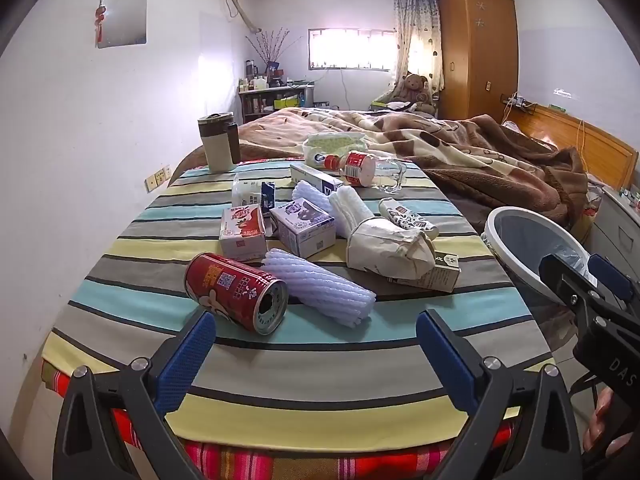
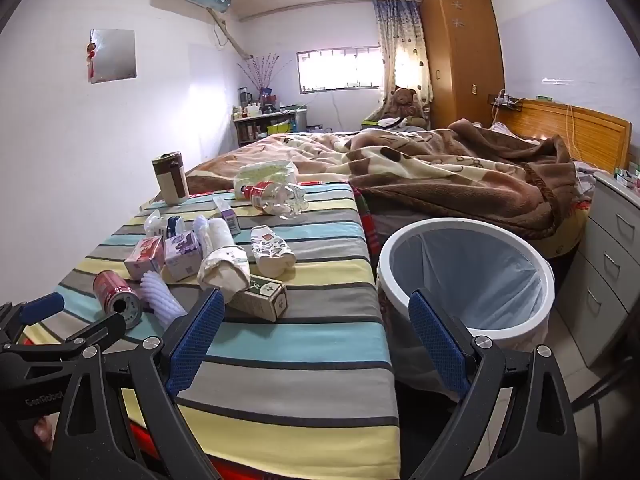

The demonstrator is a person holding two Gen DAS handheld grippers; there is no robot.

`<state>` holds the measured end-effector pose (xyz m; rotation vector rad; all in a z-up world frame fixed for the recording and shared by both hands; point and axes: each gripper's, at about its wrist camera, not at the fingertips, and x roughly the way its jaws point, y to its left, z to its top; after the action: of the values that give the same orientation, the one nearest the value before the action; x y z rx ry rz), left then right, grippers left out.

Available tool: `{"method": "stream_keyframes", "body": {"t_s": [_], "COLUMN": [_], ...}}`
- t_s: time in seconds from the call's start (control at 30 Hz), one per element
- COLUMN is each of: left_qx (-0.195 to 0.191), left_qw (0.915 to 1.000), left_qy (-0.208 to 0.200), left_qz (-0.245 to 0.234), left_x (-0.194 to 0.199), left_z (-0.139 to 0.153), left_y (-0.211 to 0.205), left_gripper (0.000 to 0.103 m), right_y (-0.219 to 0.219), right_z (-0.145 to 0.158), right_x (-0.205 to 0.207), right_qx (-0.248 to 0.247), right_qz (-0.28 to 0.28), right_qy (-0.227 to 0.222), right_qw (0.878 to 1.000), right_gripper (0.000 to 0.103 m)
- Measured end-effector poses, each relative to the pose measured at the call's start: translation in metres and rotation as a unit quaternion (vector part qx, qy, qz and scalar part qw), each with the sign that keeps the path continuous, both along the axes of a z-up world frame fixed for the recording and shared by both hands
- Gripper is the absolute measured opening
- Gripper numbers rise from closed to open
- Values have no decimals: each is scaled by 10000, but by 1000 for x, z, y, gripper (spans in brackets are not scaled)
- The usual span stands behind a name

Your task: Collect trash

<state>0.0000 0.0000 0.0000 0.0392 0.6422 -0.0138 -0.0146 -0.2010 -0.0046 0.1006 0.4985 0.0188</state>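
Trash lies scattered on a striped cloth (image 1: 280, 364) (image 2: 304, 344). Nearest is a red can (image 1: 236, 292) (image 2: 117, 294) on its side, beside a white foam sleeve (image 1: 320, 286) (image 2: 162, 298). Behind them lie small cartons (image 1: 303, 224), a crumpled paper bag (image 1: 390, 246) (image 2: 224, 270), a green-and-white box (image 2: 262, 296) and a clear plastic bottle (image 1: 370, 170) (image 2: 276, 196). My left gripper (image 1: 316, 334) stands open just short of the can, nothing between its fingers. My right gripper (image 2: 318, 314) is open and empty, over the cloth's right edge by the white bin (image 2: 464, 276) (image 1: 532, 248).
A brown-and-cream mug (image 1: 219, 142) (image 2: 170, 178) stands at the cloth's far left. A tissue pack (image 1: 334, 146) lies behind the bottle. A rumpled brown blanket (image 2: 440, 168) covers the bed beyond. Grey drawers (image 2: 612, 264) stand right of the bin.
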Motion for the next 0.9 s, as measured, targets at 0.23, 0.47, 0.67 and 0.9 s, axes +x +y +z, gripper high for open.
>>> {"method": "stream_keyframes", "body": {"t_s": [0.23,0.47,0.67,0.9], "left_qx": [-52,-63,-54,-76], "left_qw": [10000,10000,10000,10000], "left_qy": [25,29,48,47], "left_qz": [-18,-12,-4,-9], "left_x": [0,-2,2,1], "left_z": [0,-1,-2,-1], "left_y": [0,0,-3,-1], "left_gripper": [102,102,102,102], "right_y": [1,1,-3,-2], "right_z": [-1,0,2,1], "right_x": [1,1,-1,-2], "right_qx": [-63,-101,-79,-108], "right_qz": [-52,-58,-41,-29], "right_qy": [92,87,81,88], "right_qw": [9999,9999,9999,9999], "right_gripper": [95,95,95,95]}}
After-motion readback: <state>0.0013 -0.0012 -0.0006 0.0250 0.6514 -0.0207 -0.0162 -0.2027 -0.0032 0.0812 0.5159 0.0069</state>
